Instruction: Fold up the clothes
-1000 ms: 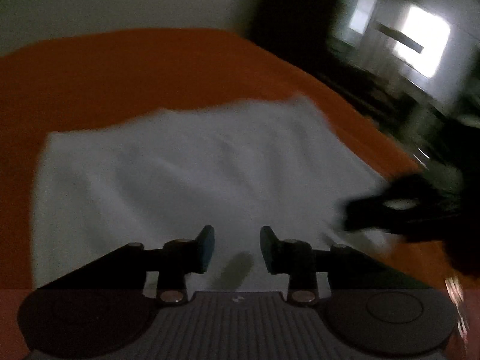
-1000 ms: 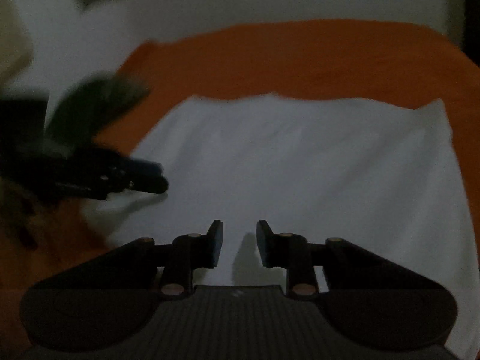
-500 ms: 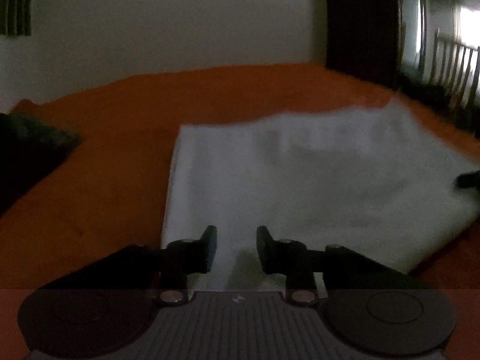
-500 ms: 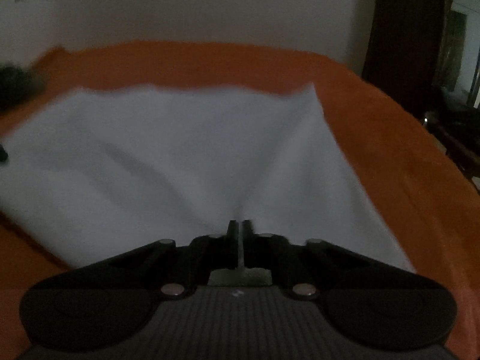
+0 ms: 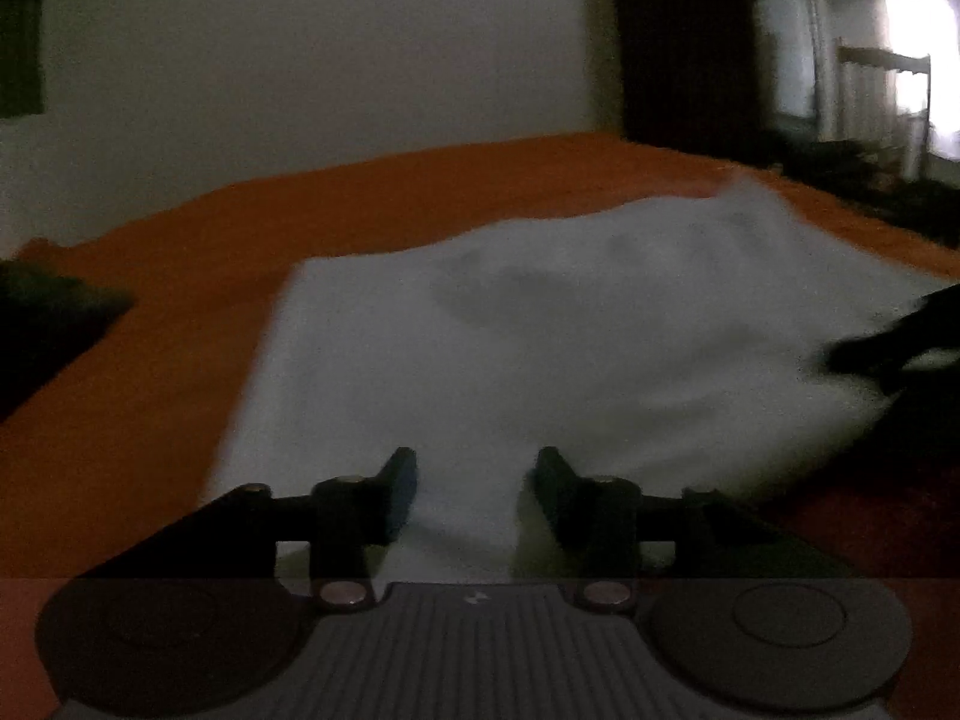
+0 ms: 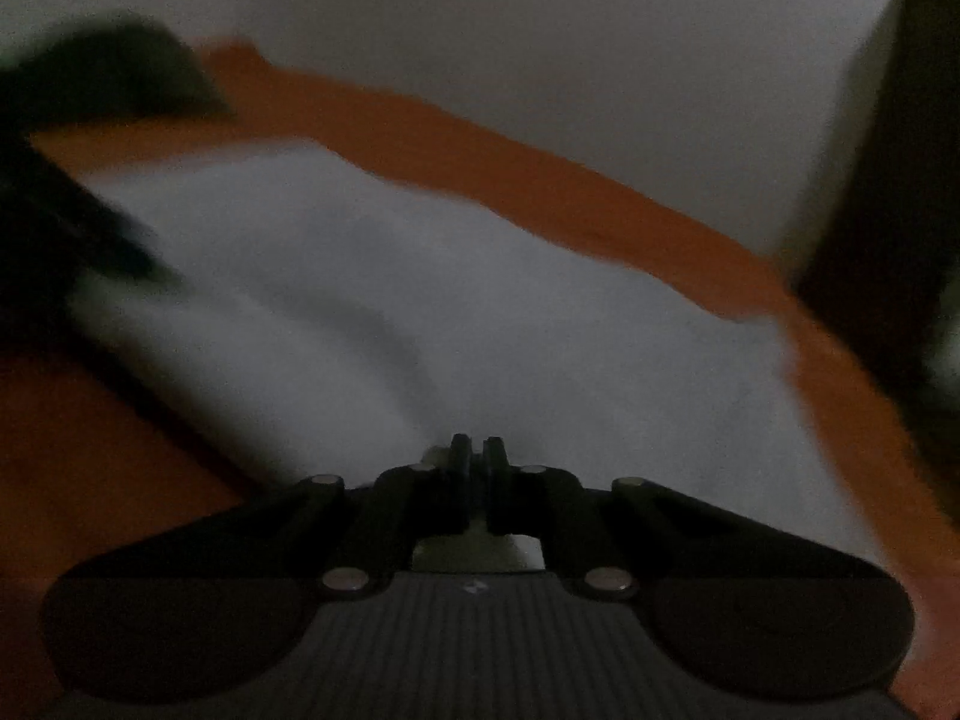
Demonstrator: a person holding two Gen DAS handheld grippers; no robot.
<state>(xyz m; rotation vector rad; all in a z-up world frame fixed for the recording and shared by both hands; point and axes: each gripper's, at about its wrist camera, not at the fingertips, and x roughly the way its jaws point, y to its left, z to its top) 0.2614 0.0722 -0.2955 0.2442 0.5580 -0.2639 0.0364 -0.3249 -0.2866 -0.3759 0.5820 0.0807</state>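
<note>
Left to right across the scene. At the far left of the left wrist view, a dark object (image 5: 48,324) lies on the orange bed cover (image 5: 180,312); its identity cannot be determined.

The white garment (image 5: 540,348) lies spread on the bed cover, its near edge reaching toward both tools.

Left gripper (image 5: 476,483): jaws spread, having just been opening. The near edge of the garment lies in the gap between them, but the pads do not press on it. This corner is not secured.

Right gripper (image 6: 478,468): jaws pressed together, having just closed, with a thin edge of the white garment (image 6: 480,300) pinched between them. In the left wrist view this tool shows as a dark blurred shape at the right margin, at the garment's near right corner.

Far right: a dark doorway (image 5: 684,42) and a bright window (image 5: 918,42) beyond it.

Hazards from this condition, as a judgement:

- Uneven lift. Only one corner is gripped. Raising the right side now would drag the cloth diagonally and skew the fold line.
- Thin pinch. The right jaws appear to hold a narrow margin of fabric; a quick pull could slip it free.
- Layer error. If the garment is doubled, the left jaws could close on a single layer and separate the layers.
- Low light and motion blur hide the cloth edge, making a missed closure likely.
</note>
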